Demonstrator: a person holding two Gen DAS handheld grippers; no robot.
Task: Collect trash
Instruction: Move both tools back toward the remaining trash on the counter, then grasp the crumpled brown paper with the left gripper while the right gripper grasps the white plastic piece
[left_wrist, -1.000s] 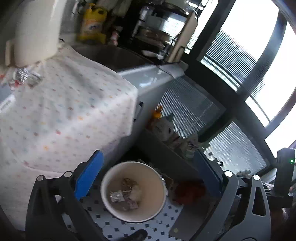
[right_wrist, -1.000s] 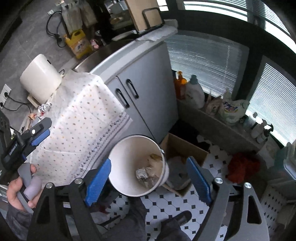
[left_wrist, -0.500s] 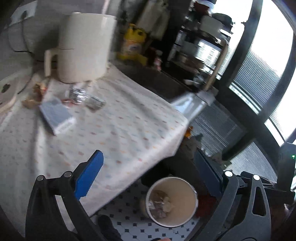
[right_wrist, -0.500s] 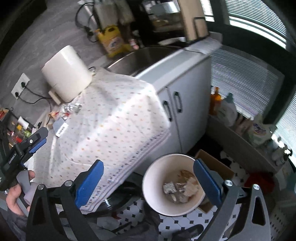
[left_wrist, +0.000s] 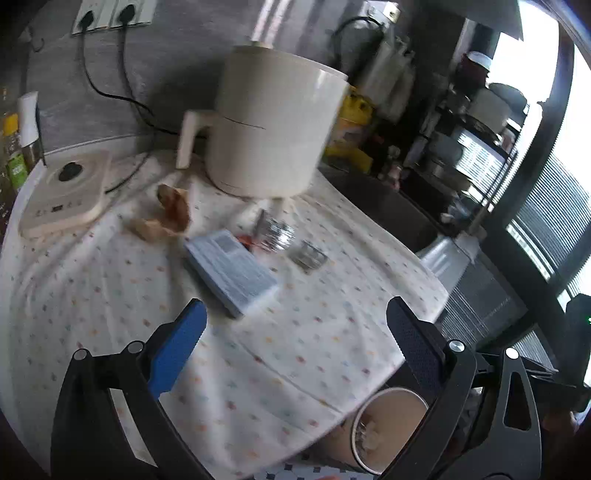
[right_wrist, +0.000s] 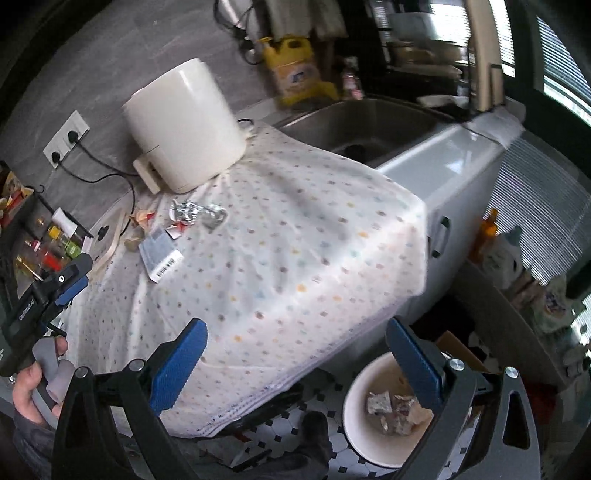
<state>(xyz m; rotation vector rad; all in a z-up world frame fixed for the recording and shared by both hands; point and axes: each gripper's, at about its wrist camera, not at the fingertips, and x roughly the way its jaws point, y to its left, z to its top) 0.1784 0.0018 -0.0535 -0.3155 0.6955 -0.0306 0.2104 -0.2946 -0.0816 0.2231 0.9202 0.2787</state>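
Trash lies on the dotted tablecloth (left_wrist: 303, 332) (right_wrist: 295, 258): a flat blue-grey packet (left_wrist: 231, 267) (right_wrist: 160, 253), crumpled foil pieces (left_wrist: 277, 234) (right_wrist: 195, 214), a red scrap (left_wrist: 245, 242) and tan crumpled paper (left_wrist: 166, 214) (right_wrist: 142, 218). My left gripper (left_wrist: 291, 332) is open and empty above the cloth, the packet just beyond its fingers. My right gripper (right_wrist: 295, 343) is open and empty over the cloth's hanging edge. The white bin (right_wrist: 369, 435) (left_wrist: 388, 421) stands on the floor at lower right with trash inside.
A cream appliance (left_wrist: 273, 125) (right_wrist: 184, 125) stands at the table's back, a flat white device (left_wrist: 62, 192) to its left. Sink (right_wrist: 369, 125) and yellow jug (right_wrist: 295, 70) lie beyond. A hand (right_wrist: 33, 373) holds the left gripper. Bottles line the window ledge (right_wrist: 517, 258).
Both views swung from the floor bin up and left toward the table. The trash on the cloth came into view; the bin slid to the lower right. Both grippers stay open.
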